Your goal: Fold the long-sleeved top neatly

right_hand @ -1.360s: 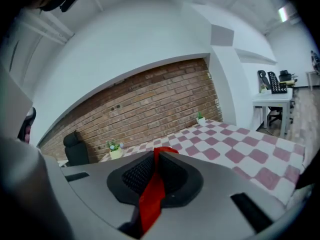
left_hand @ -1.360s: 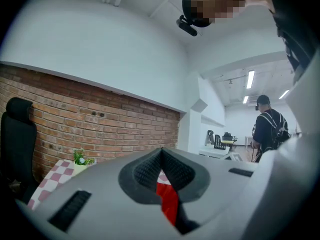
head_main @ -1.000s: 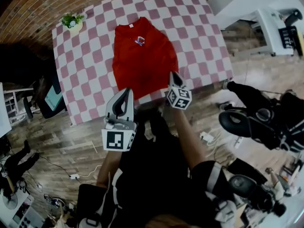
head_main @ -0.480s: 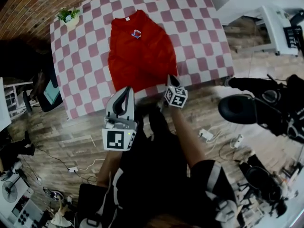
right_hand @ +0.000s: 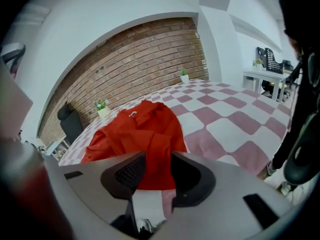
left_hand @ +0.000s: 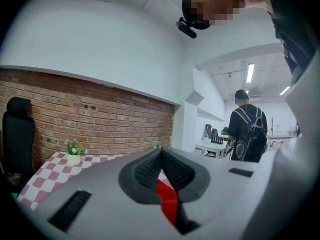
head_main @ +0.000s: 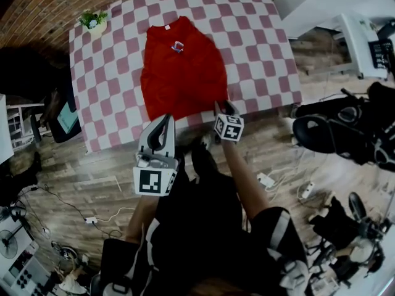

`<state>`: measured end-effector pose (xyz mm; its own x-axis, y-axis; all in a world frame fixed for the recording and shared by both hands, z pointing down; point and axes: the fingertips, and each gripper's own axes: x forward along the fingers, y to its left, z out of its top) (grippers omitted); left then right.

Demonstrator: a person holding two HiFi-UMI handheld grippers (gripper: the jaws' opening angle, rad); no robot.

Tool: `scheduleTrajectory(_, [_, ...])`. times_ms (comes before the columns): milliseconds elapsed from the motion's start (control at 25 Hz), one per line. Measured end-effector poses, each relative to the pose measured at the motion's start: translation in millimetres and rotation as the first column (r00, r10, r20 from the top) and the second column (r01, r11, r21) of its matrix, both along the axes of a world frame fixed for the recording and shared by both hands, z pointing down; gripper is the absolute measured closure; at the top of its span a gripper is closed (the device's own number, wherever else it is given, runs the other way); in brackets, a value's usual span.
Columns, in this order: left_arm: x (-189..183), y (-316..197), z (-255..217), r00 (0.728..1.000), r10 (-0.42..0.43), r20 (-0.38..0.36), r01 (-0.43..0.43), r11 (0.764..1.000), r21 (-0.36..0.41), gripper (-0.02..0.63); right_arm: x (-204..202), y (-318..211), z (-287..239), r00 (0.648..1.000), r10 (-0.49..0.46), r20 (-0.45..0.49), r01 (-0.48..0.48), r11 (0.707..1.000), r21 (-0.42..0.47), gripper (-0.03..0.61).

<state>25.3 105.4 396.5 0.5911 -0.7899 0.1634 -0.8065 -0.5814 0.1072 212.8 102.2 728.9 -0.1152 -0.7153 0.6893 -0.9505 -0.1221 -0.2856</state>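
Note:
The red long-sleeved top (head_main: 182, 69) lies on the pink-and-white checked table (head_main: 259, 42), collar far, hem at the near edge. My right gripper (head_main: 226, 107) sits at the hem's near right corner. Its jaws have just been opening and stand open; in the right gripper view (right_hand: 157, 160) the top (right_hand: 142, 131) lies just beyond the gap, not pinched. My left gripper (head_main: 165, 119) hovers off the table's near edge below the hem's left part. In the left gripper view (left_hand: 161, 155) it is shut with nothing held, and red cloth (left_hand: 168, 201) shows below it.
A small potted plant (head_main: 92, 22) stands on the table's far left corner. A dark chair (head_main: 62, 119) is left of the table, a black office chair (head_main: 321, 131) and white desk (head_main: 358, 29) to the right. Cables lie on the wooden floor. A person with a backpack (left_hand: 247, 134) stands far off.
The right gripper has sunk to the hem at the table's near edge. The left gripper has barely shifted. The head view has drifted a little.

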Motion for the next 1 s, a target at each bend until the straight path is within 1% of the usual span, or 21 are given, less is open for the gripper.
scheduleTrajectory(160, [1.7, 1.3, -6.3, 1.0, -0.015, -0.001, 0.015, 1.0, 0.008, 0.609, -2.1, 3.6, -36.9, 0.998, -0.061, -0.013, 0.062, 0.997, 0.056, 0.439])
scheduleTrajectory(280, [3.4, 2.9, -13.0, 1.0, -0.028, -0.002, 0.028, 0.999, 0.021, 0.609, -6.1, 3.6, -75.7, 0.991, -0.128, -0.025, 0.13, 0.984, 0.126, 0.439])
scheduleTrajectory(400, [0.5, 7.2, -19.8, 0.999, -0.052, 0.012, 0.051, 0.998, 0.041, 0.609, -12.1, 5.7, -119.1, 0.976, -0.213, -0.055, 0.219, 0.958, 0.182, 0.439])
scheduleTrajectory(520, [-5.7, 8.9, -26.1, 0.995, -0.097, 0.019, 0.096, 0.994, 0.05, 0.609, -14.5, -0.3, -170.6, 0.957, -0.274, -0.098, 0.291, 0.922, 0.255, 0.439])
scheduleTrajectory(600, [-10.9, 8.3, -31.7, 0.993, -0.118, 0.018, 0.117, 0.991, 0.059, 0.609, -16.7, -7.4, -203.8, 0.952, -0.288, -0.105, 0.307, 0.901, 0.307, 0.439])
scheduleTrajectory(720, [-18.2, 5.3, -40.1, 0.99, -0.14, 0.011, 0.139, 0.988, 0.073, 0.609, -20.6, -17.2, -244.6, 0.952, -0.293, -0.087, 0.304, 0.872, 0.383, 0.439])
scheduleTrajectory(880, [-30.0, -4.5, -44.6, 0.985, -0.173, 0.012, 0.171, 0.981, 0.092, 0.609, -27.3, -31.4, -280.7, 0.947, -0.311, -0.08, 0.314, 0.843, 0.437, 0.439])
scheduleTrajectory(1000, [-38.7, -19.0, -47.0, 0.981, -0.195, 0.009, 0.193, 0.975, 0.108, 0.609, -32.0, -46.1, -307.7, 0.947, -0.309, -0.088, 0.311, 0.813, 0.491, 0.439])
